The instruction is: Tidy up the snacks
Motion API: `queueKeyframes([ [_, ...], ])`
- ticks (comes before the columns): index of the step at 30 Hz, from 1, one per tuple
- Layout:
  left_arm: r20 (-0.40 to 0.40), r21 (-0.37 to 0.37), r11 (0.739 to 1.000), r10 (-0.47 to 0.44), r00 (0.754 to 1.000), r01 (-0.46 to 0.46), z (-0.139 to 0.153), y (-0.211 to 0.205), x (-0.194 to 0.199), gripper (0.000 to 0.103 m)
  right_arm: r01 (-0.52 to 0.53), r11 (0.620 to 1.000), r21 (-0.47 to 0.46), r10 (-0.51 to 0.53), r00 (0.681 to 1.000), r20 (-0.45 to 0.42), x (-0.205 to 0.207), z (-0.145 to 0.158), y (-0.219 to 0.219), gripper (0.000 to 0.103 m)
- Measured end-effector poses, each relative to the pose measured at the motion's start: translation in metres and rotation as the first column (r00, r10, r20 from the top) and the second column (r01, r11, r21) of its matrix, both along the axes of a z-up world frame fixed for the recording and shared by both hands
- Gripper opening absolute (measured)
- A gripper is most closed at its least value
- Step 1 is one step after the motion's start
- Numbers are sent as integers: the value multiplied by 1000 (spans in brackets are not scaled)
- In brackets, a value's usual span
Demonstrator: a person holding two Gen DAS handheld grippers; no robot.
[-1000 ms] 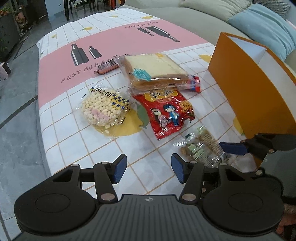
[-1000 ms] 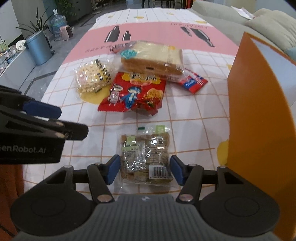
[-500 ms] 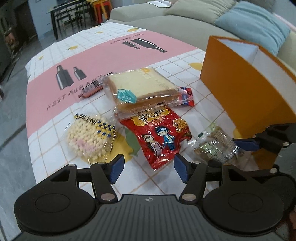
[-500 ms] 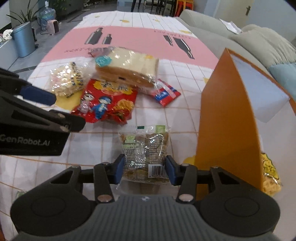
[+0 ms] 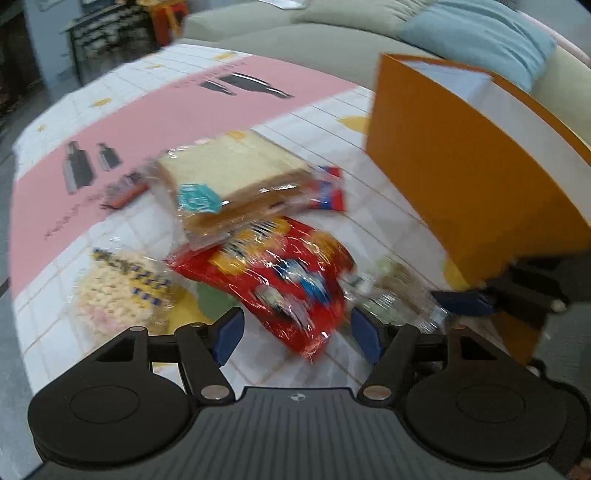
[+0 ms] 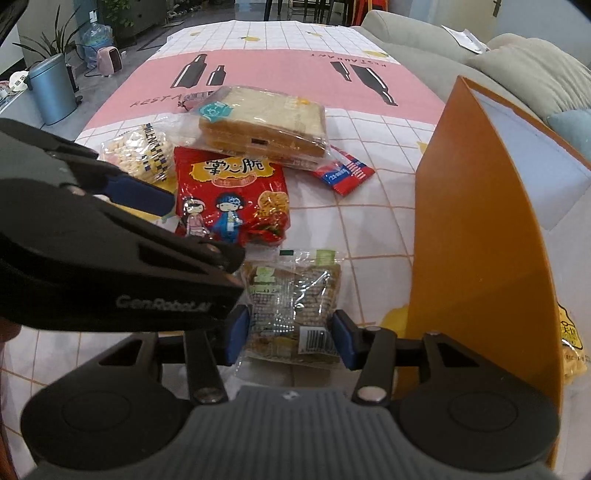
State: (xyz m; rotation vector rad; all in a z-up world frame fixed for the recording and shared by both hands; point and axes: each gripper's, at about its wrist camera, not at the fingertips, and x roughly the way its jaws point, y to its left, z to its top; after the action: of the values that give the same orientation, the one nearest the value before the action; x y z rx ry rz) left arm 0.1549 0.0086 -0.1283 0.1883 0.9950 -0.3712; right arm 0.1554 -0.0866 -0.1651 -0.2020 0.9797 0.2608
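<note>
My right gripper [image 6: 291, 338] is shut on a clear cracker packet [image 6: 293, 306], its blue pads against both sides; the packet also shows in the left wrist view [image 5: 391, 295]. My left gripper [image 5: 295, 332] is open, its pads either side of the near end of a red snack bag [image 5: 280, 284], also in the right wrist view [image 6: 231, 201]. Behind lie a wrapped bread loaf [image 6: 264, 122], a bag of small puffs [image 6: 142, 151] and a small red-blue sachet [image 6: 345, 171]. An orange box [image 6: 476, 236] stands to the right.
A yellow snack bag [image 6: 570, 343] lies inside the orange box. A thin red sausage stick [image 5: 123, 192] lies on the pink tablecloth [image 6: 280, 74] behind the bread. A sofa with cushions [image 5: 476, 33] runs past the table's far side.
My left gripper has moved forward over the red snack bag, its view now blurred. My right gripper has closed on the cracker packet.
</note>
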Motion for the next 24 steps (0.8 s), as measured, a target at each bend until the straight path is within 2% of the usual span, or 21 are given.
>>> queueKeyframes([
  [9, -5, 0, 995, 99, 995, -99, 0, -6, 11, 76, -7, 1000, 1, 7, 1000, 16, -1, -1, 0, 49],
  [12, 1, 39, 993, 108, 994, -108, -3, -10, 11, 64, -12, 1000, 0, 12, 1000, 20, -2, 0, -1, 49],
  [16, -19, 30, 992, 120, 993, -119, -2, -5, 7, 54, -26, 1000, -7, 26, 999, 33, -5, -1, 0, 49],
  [24, -70, -11, 992, 122, 990, -123, 12, 12, -16, 52, -37, 999, -6, 37, 999, -6, -10, 3, 1, 47],
])
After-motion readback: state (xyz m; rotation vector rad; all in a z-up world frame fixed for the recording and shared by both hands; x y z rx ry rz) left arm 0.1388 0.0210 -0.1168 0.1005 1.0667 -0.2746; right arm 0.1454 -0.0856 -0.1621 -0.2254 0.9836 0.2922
